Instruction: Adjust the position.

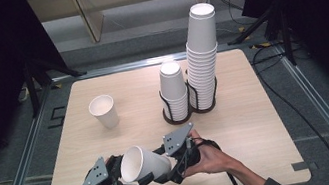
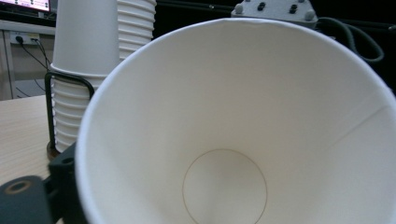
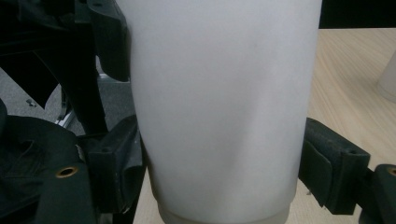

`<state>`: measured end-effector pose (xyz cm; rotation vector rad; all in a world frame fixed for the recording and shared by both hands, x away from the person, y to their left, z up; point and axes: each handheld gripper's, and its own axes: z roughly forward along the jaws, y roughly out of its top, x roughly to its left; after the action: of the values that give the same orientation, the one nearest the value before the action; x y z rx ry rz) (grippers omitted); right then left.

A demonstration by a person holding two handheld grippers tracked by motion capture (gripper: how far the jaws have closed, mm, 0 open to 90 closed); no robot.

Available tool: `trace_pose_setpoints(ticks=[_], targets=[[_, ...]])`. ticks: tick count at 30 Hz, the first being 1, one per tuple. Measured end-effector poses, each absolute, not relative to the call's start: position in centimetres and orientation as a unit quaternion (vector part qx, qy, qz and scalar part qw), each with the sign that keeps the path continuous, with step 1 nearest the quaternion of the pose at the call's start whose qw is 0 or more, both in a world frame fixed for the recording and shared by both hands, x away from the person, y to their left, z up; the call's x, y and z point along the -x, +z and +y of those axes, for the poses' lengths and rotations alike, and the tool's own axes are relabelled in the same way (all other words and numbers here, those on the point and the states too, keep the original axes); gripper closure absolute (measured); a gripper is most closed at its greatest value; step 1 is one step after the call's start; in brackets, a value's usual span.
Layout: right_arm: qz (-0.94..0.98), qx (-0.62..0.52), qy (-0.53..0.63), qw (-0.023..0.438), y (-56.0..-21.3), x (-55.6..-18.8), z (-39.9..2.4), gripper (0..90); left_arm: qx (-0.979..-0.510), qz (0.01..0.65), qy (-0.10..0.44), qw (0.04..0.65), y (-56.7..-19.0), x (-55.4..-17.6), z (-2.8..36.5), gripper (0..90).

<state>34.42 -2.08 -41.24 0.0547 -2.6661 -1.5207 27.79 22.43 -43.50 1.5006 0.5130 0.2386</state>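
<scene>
Left gripper (image 1: 132, 181) low, right gripper (image 1: 164, 166) facing it

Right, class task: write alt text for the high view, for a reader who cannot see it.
Two hand-held grippers, left and right, hold a white paper cup on its side near the front edge of a wooden table. Behind stand a single upright cup and two cup stacks in black holders, one short, one tall.

Open tabletop (image 1: 259, 122) right of and behind both hands; clear lane between lone upright cup (image 1: 104, 111) and racked cup stacks (image 1: 190, 78). Near edge blocked by sideways paper cup (image 1: 144, 163) held between grippers.
</scene>
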Motion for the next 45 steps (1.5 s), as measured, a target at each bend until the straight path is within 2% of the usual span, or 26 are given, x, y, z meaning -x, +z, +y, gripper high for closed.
trace_pose_setpoints(ticks=[10,17,24,28,36,45], targets=[[-0.865,0.007,-0.499,0.055,-42.2,-34.3,-1.7,22.4,-0.681,0.233,0.109,0.685,-43.5,-27.9,22.5,12.8],[-0.878,0.024,-0.477,0.037,-42.4,-34.6,-2.2,17.7,-0.684,0.259,0.136,0.668,-43.3,-28.2,23.0,13.2],[-0.883,0.063,-0.466,-0.002,-42.3,-35.1,-4.5,18.9,-0.717,0.301,0.195,0.598,-43.5,-28.9,23.9,13.3],[-0.886,0.085,-0.456,-0.022,-42.7,-35.3,-6.0,20.2,-0.741,0.298,0.226,0.558,-43.5,-29.7,24.2,13.3],[-0.883,0.103,-0.458,-0.027,-42.9,-34.7,-7.7,20.9,-0.757,0.308,0.240,0.524,-43.5,-30.4,24.3,13.3],[-0.875,0.132,-0.465,-0.028,-43.3,-34.7,-9.1,20.6,-0.754,0.320,0.246,0.519,-43.6,-30.9,24.6,13.3]])
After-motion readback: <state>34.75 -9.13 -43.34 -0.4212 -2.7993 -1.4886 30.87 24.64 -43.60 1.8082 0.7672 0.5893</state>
